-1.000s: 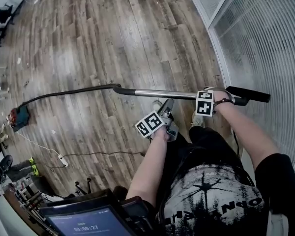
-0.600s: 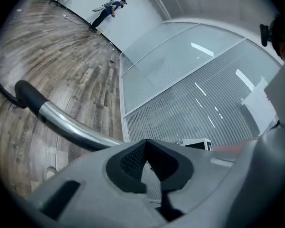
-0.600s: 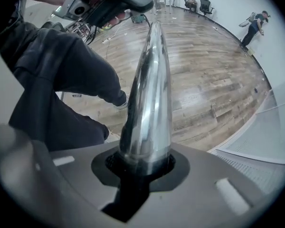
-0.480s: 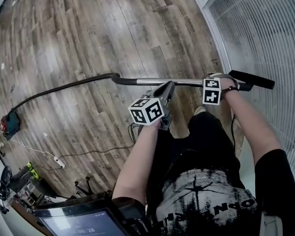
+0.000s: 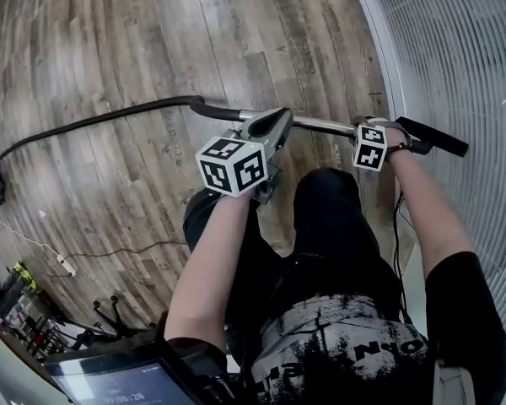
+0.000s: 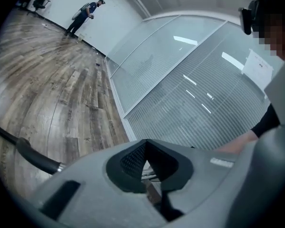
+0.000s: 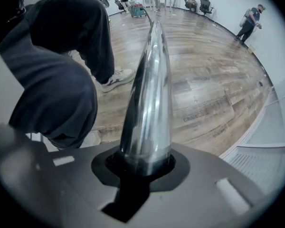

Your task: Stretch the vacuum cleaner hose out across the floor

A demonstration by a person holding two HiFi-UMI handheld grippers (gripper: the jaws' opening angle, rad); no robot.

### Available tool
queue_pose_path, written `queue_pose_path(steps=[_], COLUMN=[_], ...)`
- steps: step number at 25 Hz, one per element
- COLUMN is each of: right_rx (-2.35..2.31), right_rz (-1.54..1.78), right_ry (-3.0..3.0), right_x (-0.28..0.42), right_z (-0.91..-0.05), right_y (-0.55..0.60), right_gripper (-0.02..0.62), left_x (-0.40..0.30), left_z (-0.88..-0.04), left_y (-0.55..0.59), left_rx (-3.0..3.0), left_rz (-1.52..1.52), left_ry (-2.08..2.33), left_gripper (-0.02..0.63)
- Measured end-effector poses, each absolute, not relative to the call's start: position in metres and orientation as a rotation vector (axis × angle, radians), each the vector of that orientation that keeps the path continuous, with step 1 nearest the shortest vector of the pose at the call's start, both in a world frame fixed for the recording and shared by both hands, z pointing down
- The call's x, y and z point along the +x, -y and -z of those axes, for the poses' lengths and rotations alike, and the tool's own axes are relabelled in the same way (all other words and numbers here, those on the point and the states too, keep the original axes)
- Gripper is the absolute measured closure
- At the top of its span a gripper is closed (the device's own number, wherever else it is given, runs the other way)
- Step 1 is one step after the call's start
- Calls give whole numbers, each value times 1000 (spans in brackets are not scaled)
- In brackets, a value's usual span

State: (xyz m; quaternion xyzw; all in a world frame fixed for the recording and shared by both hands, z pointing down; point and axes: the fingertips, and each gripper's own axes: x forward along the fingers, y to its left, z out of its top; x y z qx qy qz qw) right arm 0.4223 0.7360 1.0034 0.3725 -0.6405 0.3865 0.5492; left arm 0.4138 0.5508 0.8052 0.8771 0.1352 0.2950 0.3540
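Wood-plank floor (image 5: 110, 49) carries a black hose (image 5: 110, 113) and a white power strip (image 5: 65, 266)

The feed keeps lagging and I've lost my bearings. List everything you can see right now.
wood floor: one, brown-grey planks, all around
hose: one, black, across the floor towards the left edge
metal tube: one, chrome, joined to the hose
power strip: one, white, on the floor at lower left
glass wall: one, with pale blinds, on the right
screen: one, lit blue, at the bottom edge
bystander: at least one, in dark clothes, by the far wall
left tongs: one, grey, shut on nothing
right tongs: one, grey, shut on the metal tube
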Motion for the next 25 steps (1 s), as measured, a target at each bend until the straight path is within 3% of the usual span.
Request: queue_pose_path(steps=[5, 13, 25], right_rx=[955, 1029, 1279], right_rz=[-877, -750, -741], right_ry=[1541, 1621, 1486], right_x=[434, 445, 497], right_z=[-1103, -1194, -1215], right_y=[-747, -765, -746], right_gripper=[502, 500, 483], left_x=[434, 429, 398], left_z=[-885, -940, -959], left_y=[-550, -551, -574], left_rx=[2372, 2447, 2510], left_rz=[-779, -724, -781], left_ry=[-374, -256, -174], left_gripper=[606, 606, 606])
